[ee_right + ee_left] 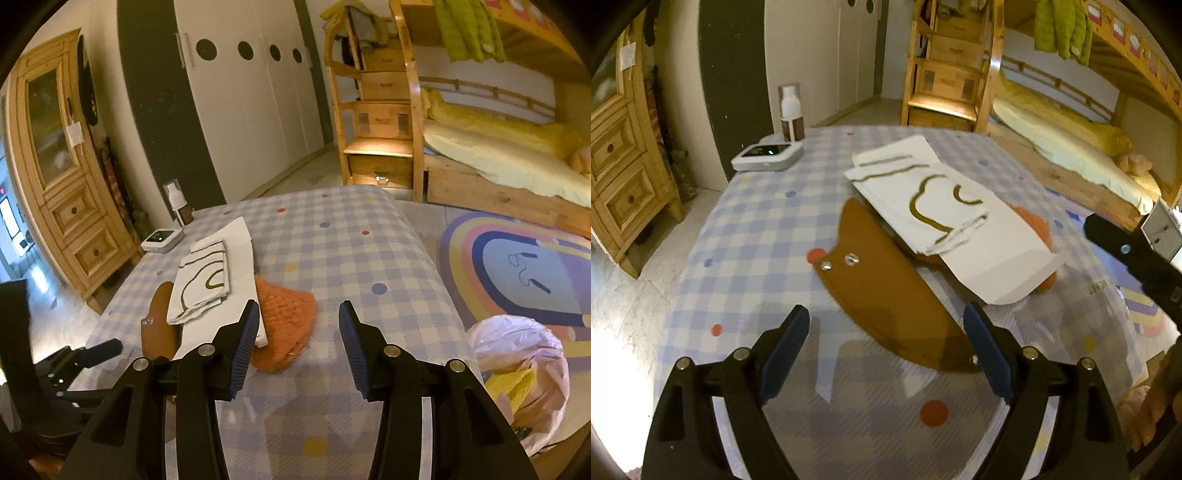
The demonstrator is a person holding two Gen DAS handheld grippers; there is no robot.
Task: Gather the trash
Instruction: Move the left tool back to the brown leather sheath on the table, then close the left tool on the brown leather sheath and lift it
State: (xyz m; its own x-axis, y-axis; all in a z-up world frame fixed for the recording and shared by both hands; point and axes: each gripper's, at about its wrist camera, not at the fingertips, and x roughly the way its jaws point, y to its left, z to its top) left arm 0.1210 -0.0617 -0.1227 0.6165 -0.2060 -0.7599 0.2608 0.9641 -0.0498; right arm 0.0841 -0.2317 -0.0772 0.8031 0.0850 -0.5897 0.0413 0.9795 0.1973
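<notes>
Left gripper spread wide, nothing between the blue pads, hovering low over the checked worktop; just ahead, between and beyond the fingertips, brown leather-like flat piece with two shiny studs, lying flat on the cloth, its near edge reaching toward the right-hand pad; past it, partly overlapping its far end, white folded paper with a smaller napkin with olive lines stacked on top; orange knitted piece peeking out from under the paper on the far right side.

Right gripper also wide open and empty, held above the same worktop; orange knitted piece just ahead and left of the left-hand pad, touching the white paper; brown piece farther left, well outside the span of the fingers; pale plastic trash bag with something yellow inside, on the floor off the worktop's right edge, beside the rainbow rug.

At the worktop's far-left corner, small white device with a dark screen and, behind it, white-and-brown pump bottle; both well apart from either gripper. In the left view, part of the right gripper's black body at the right edge, above the worktop, apart from the paper.
</notes>
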